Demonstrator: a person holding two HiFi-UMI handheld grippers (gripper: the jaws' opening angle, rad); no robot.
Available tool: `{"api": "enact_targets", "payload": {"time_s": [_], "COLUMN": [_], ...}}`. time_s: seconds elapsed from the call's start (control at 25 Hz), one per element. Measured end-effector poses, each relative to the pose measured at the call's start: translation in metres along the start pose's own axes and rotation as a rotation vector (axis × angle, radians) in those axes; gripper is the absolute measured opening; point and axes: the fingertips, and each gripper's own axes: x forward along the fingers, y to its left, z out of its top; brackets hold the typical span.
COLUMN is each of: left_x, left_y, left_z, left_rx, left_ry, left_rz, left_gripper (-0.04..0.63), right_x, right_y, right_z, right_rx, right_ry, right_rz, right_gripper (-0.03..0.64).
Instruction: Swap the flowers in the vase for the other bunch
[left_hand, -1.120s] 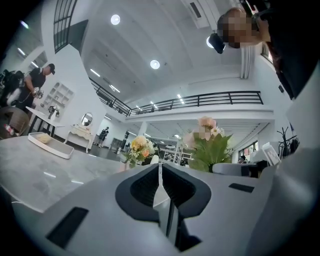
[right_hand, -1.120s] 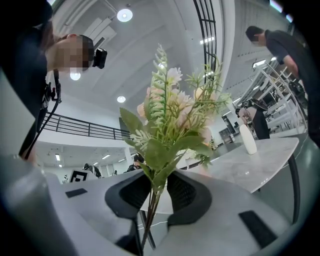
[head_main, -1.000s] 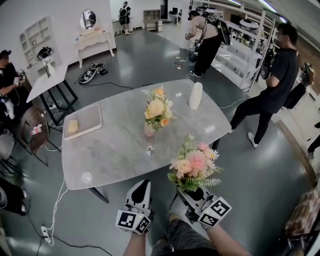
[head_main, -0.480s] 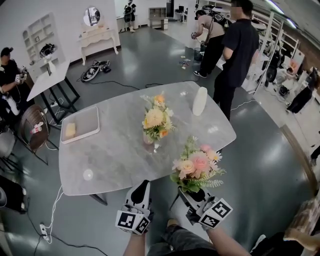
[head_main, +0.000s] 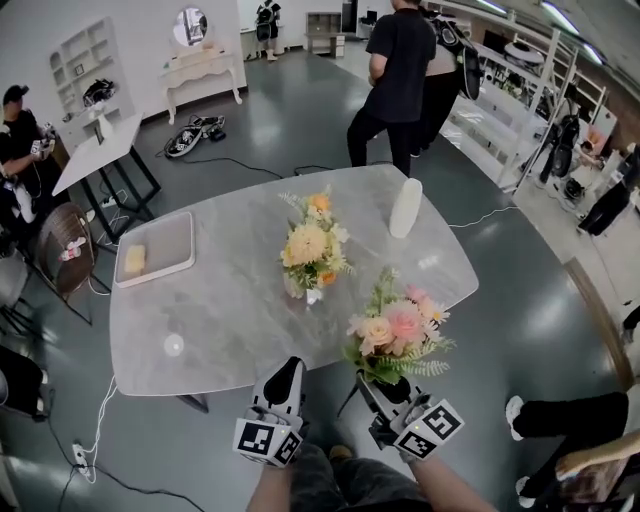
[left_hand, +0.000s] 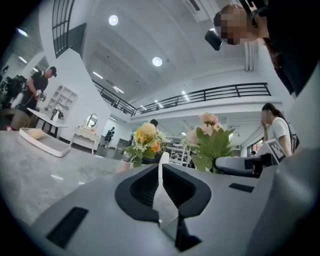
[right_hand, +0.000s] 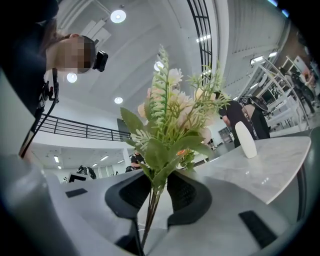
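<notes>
Upright, the pink bunch (right_hand: 169, 125) stands clamped between right gripper (right_hand: 152, 184) fingers (right_hand: 191, 196).

The table (head_main: 220, 320) is bare between my left tongs (head_main: 289, 368) and the vase (head_main: 298, 288), so that way is open. My own pink bunch (head_main: 398, 328) stands up over my right tongs (head_main: 368, 383) (it hides some of the near edge). The yellow flowers (head_main: 312, 245) spread wide over the vase. The tray (head_main: 155, 248) is far to the left and the white bottle (head_main: 405, 208) far back on the right, both well apart from the vase. A small round thing (head_main: 173, 346) lies near the left front edge.
</notes>
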Motion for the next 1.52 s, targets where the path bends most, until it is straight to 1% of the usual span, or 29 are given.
{"api": "enact_targets", "payload": {"time_s": [0.08, 0.24, 0.36, 0.6, 0.8, 0.88, 1.04, 1.24, 1.52], "left_x": [0.009, 0.029, 0.045, 0.066, 0.077, 0.082, 0.091, 0.109, 0.134], "left_y": [0.004, 0.012, 0.017, 0.035, 0.06, 0.068, 0.081, 0.092, 0.105], "left_z": [-0.002, -0.008, -0.01, -0.018, -0.023, -0.024, -0.027, -0.03, -0.02], "left_rx": [0.01, 0.03, 0.028, 0.042, 0.05, 0.078, 0.158, 0.22, 0.299], "left_ry": [-0.002, -0.006, -0.004, 0.01, 0.02, 0.036, 0.069, 0.086, 0.094], "left_rz": [-0.002, -0.023, -0.045, -0.076, -0.069, -0.058, -0.039, -0.024, -0.014], "left_gripper": [0.017, 0.017, 0.017, 0.021, 0.061, 0.086, 0.12, 0.167, 0.181], "right_x": [0.004, 0.012, 0.018, 0.028, 0.037, 0.038, 0.043, 0.051, 0.058], "right_y": [-0.005, -0.016, -0.023, -0.032, -0.042, -0.047, -0.055, -0.062, -0.074], "right_z": [0.004, 0.008, 0.008, -0.005, -0.015, -0.017, -0.021, -0.024, -0.024], "right_rx": [-0.029, -0.084, -0.098, -0.089, -0.085, -0.076, -0.064, -0.067, -0.066], "right_ry": [-0.019, -0.062, -0.083, -0.094, -0.092, -0.093, -0.091, -0.097, -0.092], "right_rz": [-0.034, -0.14, -0.203, -0.259, -0.296, -0.311, -0.33, -0.336, -0.364], "right_gripper": [0.098, 0.098, 0.098, 0.098, 0.098, 0.098, 0.098, 0.098, 0.098]}}
